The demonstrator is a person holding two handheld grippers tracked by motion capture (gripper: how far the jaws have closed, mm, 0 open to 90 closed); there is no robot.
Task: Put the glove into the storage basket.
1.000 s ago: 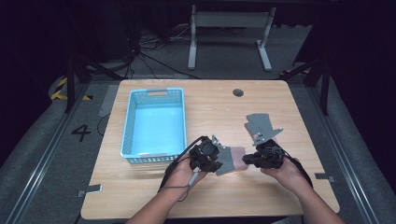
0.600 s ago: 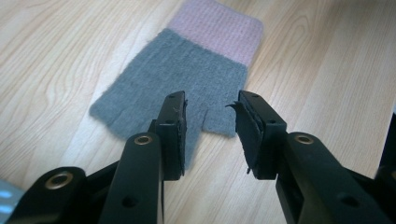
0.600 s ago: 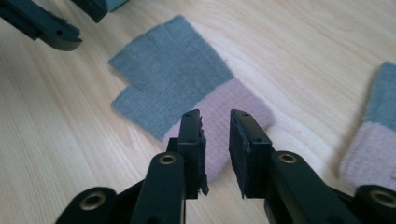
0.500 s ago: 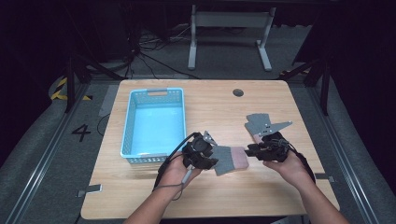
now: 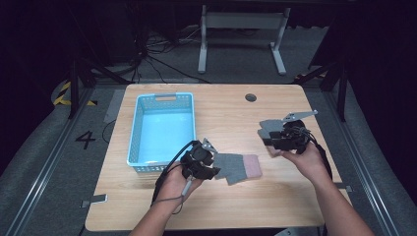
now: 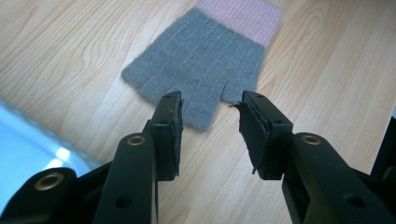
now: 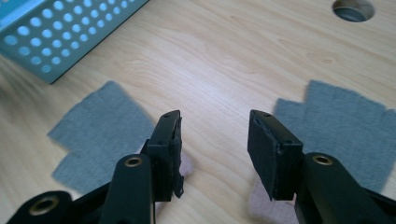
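A grey knitted glove with a pink cuff lies flat on the wooden table, right of the blue basket. My left gripper hovers at its finger end. Its jaws have just been opening and nothing is between the pads. A second grey glove lies further right. My right gripper is raised beside it. Its jaws have just been opening wide and they are empty. The right gripper view has the pink-cuffed glove at its left.
The blue basket has perforated walls and holds nothing I can see. A round cable hole sits near the table's far edge. Bare wood lies along the front and far right of the table. Cables trail from both grippers.
My right gripper let go of the pink-cuffed glove, opened wide and lifted away to the right. My left gripper drew back a little to the left, jaws wider. The glove stays flat.
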